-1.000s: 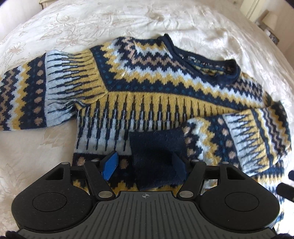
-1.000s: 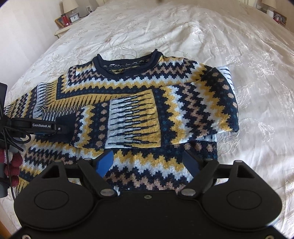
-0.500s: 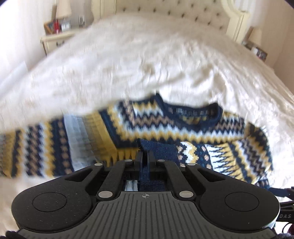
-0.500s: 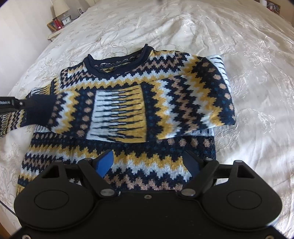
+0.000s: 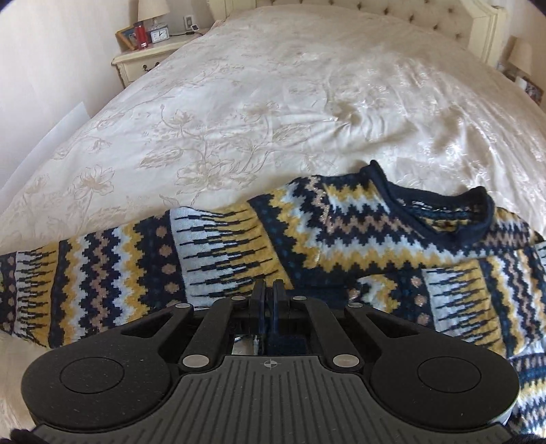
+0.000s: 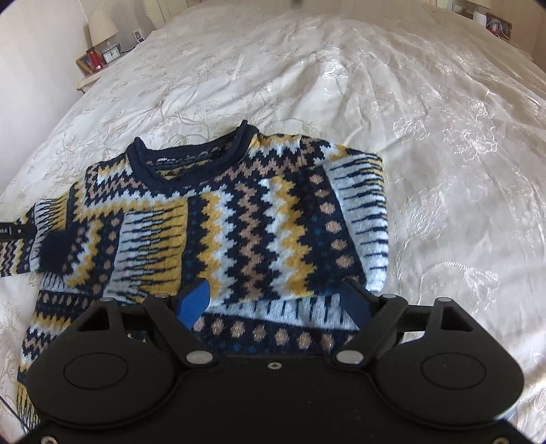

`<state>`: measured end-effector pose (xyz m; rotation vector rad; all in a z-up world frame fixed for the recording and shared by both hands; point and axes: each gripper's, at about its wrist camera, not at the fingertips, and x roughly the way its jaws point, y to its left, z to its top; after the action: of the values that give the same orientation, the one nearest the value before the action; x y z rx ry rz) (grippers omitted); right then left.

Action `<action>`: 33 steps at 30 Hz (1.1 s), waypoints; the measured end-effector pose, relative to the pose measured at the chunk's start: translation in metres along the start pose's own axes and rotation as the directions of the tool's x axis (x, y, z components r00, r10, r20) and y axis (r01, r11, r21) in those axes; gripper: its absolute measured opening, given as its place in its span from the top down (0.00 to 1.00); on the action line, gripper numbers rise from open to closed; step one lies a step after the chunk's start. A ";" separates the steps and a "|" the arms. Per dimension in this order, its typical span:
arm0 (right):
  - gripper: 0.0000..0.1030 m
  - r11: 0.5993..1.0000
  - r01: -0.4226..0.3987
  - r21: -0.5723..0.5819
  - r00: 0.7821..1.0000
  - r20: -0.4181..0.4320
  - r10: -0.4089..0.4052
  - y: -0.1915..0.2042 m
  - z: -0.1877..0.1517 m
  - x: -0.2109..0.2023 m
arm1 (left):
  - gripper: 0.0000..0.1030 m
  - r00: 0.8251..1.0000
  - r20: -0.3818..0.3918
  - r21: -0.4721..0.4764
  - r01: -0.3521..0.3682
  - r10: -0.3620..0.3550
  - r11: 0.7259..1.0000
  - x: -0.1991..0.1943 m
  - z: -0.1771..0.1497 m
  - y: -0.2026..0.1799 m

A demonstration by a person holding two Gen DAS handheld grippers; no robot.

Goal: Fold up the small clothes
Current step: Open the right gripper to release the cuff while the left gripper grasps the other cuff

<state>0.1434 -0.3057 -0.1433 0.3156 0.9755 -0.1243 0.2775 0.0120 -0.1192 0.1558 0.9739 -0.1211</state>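
Note:
A navy, yellow and white patterned sweater (image 6: 239,218) lies face up on the bed. Its right sleeve is folded across the chest, with the navy cuff (image 6: 54,251) at the left side. My left gripper (image 5: 268,290) is shut on that navy cuff; in the left wrist view the cuff is mostly hidden behind the jaws. The other sleeve (image 5: 102,273) stretches out flat to the left in the left wrist view. My right gripper (image 6: 276,300) is open and empty, hovering over the sweater's lower body near the hem.
The cream embroidered bedspread (image 6: 426,119) spreads around the sweater. A bedside table (image 5: 146,58) with a lamp, clock and frames stands at the far left. A padded headboard (image 5: 409,20) runs along the back.
My left gripper shut on the navy cuff and pulled the folded sleeve further across the chest toward the left. My right gripper stayed open and moved closer over the sweater.

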 end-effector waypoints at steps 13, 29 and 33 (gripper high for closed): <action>0.17 0.999 0.049 0.016 0.997 -0.063 -0.048 -0.020 0.030 0.056 | 0.72 0.991 -0.131 -0.087 -0.006 -0.005 0.996 0.034 -0.017 0.024; 0.14 0.999 -0.020 0.031 0.998 -0.060 0.022 0.004 0.021 0.020 | 0.58 0.989 -0.129 -0.214 0.037 -0.066 0.976 0.007 -0.042 0.061; 0.12 0.998 -0.065 0.008 0.995 -0.072 0.066 0.026 0.004 0.004 | 0.58 0.992 -0.118 -0.253 0.005 -0.036 0.967 -0.012 -0.060 0.090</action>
<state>0.1548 -0.2819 -0.1390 0.3590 1.0355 -0.0562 0.2376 0.1123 -0.1353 -0.0824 1.1037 -0.0060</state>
